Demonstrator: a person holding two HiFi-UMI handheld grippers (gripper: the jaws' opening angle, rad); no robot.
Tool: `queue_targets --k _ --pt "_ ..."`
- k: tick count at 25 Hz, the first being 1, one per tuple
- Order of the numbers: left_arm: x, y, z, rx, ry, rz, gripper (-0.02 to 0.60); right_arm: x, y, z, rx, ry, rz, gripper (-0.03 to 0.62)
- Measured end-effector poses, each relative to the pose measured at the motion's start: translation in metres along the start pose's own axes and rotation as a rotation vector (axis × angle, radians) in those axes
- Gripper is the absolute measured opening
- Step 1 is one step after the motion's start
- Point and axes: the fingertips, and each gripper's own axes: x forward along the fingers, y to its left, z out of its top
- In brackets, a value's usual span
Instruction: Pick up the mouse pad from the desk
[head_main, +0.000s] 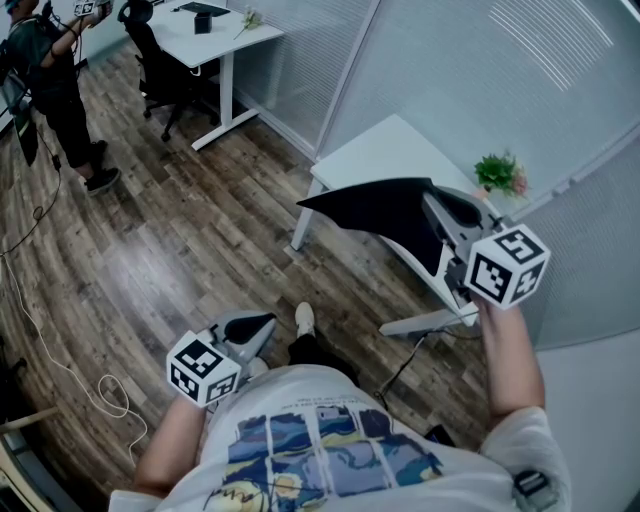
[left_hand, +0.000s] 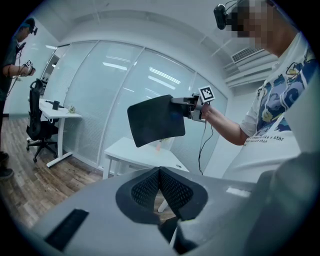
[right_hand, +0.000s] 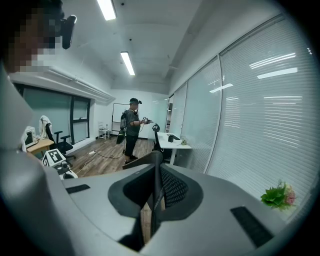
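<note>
1. Right gripper (head_main: 436, 212): the 2 jaws are pinched on the mouse pad (head_main: 385, 210). In the right gripper view the pad runs edge-on between the ribbed pads as a thin dark sheet, with both pads pressed against it.

2. Mouse pad position: it extends forward from the right gripper's jaw tips and is clear of the white desk (head_main: 385, 155), which lies below and ahead of those jaws. The pad touches nothing but the jaws. In the left gripper view it appears as a dark, roughly square sheet, raised above the desk top.

3. Left gripper (head_main: 262, 326): the 2 jaws are pressed together at the tips, with nothing between them. It sits low, well apart from the right gripper and off to that gripper's left, and is not in contact with the pad or the desk.

4. Surroundings: a small potted plant (head_main: 500, 172) stands on the desk, just right of the right gripper's jaws. Beyond the left gripper, well apart from it, a second person (head_main: 55, 90) stands on the wood floor (head_main: 150, 260) near another white desk (head_main: 215, 35) and a black office chair (head_main: 160, 65).
</note>
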Motion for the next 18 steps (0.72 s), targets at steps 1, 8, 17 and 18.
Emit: queue_targets --k 1,8,17,18 --pt "0.0 0.001 -0.001 -0.002 0.001 0.0 0.002 0.001 0.001 0.0 0.001 0.0 0.001 0.028" --pt "0.001 0.003 0.0 -0.004 0.006 0.007 0.002 0.004 -0.001 -0.001 0.007 -0.002 0.01 0.028" --pt "0.011 0.009 0.003 0.0 0.005 0.007 0.002 0.01 -0.006 -0.005 0.012 -0.015 0.018 0.028" --pt "0.012 0.011 0.004 -0.002 0.004 0.008 0.002 0.012 -0.007 -0.004 0.014 -0.016 0.018 0.028"
